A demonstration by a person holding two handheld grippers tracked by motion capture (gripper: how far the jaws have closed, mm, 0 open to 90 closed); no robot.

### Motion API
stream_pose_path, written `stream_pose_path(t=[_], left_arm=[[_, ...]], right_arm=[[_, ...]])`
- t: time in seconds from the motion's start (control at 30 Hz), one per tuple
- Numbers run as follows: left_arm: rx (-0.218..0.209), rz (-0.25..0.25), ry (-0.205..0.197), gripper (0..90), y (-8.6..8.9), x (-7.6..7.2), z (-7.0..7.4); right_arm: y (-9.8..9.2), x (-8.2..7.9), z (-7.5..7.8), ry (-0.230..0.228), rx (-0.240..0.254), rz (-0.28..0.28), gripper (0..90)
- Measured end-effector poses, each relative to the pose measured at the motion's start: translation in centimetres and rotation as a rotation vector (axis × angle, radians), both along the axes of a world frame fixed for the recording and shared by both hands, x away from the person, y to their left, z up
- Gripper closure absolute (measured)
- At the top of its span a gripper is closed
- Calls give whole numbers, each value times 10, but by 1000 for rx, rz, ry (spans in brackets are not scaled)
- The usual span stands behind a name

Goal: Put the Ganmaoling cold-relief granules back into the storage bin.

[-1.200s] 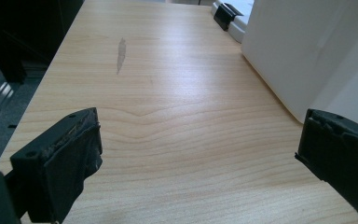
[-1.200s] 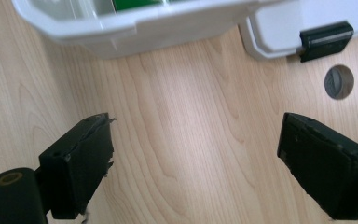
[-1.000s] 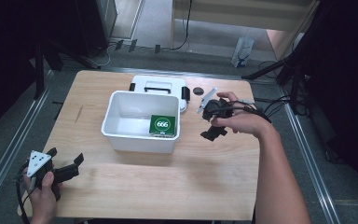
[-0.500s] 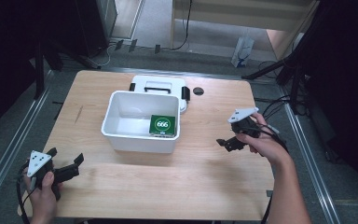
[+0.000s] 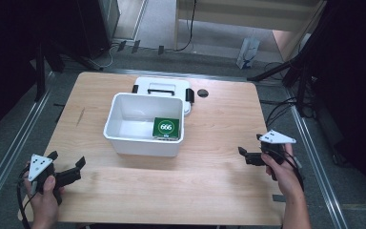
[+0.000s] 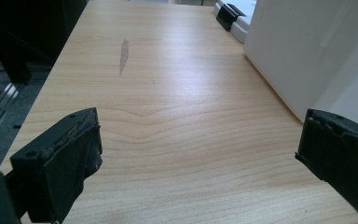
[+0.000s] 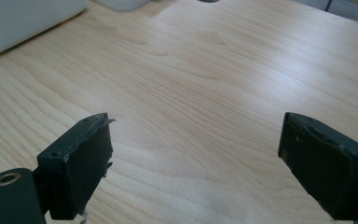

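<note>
A white open bin (image 5: 143,145) stands mid-table on the wooden table (image 5: 209,186). A green packet marked 666 (image 5: 166,128) lies inside it at the right. My left gripper (image 5: 67,159) is held at the front left corner, open and empty; in the left gripper view (image 6: 198,140) the bin's wall (image 6: 307,51) rises ahead on the right. My right gripper (image 5: 250,145) hovers near the table's right edge, also open and empty. In the right gripper view (image 7: 196,144) bare wood lies between the jaws and the bin's corner (image 7: 23,18) sits at the top left.
The bin's white lid (image 5: 162,88) with black latches lies flat behind the bin. A small black round disc (image 5: 202,92) sits on the table beside it. Metal rails and cables run along the floor on both sides of the table.
The right gripper has drawn back from beside the bin's right rim to the table's right edge, nearer the person. The left gripper has stayed put.
</note>
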State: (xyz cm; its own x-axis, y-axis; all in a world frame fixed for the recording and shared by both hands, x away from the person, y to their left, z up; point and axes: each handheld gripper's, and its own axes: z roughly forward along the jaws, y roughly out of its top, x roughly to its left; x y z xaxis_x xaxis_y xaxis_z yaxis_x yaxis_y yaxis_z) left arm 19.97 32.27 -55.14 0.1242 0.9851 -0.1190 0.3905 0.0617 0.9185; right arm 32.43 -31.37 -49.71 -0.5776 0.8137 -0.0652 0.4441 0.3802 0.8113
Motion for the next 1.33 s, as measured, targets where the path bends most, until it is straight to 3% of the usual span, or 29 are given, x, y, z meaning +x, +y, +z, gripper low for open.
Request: stream_pose_path(t=[0.1,0.23,0.27,0.33,0.4,0.6,0.67,0.77,0.83,0.87,0.93,1.03,1.13,1.33], left_arm=[[3,4,2,0,0,0,0],[7,7,0,0,-1,0,0],[7,7,1,0,-1,0,0],[7,8,1,1,-1,0,0],[8,10,0,0,-1,0,0],[8,16,-3,0,-1,-1,0],[9,20,-6,1,-1,-1,0],[11,20,-5,0,-1,-1,0],[10,20,-3,0,-1,-1,0],[10,20,-3,0,-1,-1,0],[11,18,0,0,-1,0,0],[16,19,1,1,-1,0,0],[12,19,2,1,-1,0,0],[11,15,8,1,-1,1,0]], right_arm=[[-12,-13,-11,-26,86,-52,130],[-19,-31,-22,-46,96,-74,125],[-21,-40,-25,-59,133,-87,120],[-21,-43,-26,-61,150,-90,104],[-24,-56,-29,-87,187,-135,86],[-30,-73,-34,-130,176,-224,83],[-34,-82,-37,-166,139,-286,101],[-39,-88,-41,-173,164,-309,83],[-44,-93,-48,-170,166,-367,83],[-44,-93,-48,-170,166,-367,83],[-48,-95,-48,-208,194,-425,118],[-48,-93,-48,-199,180,-440,116],[-44,-90,-48,-172,150,-414,136],[-44,-89,-48,-152,155,-420,130]])
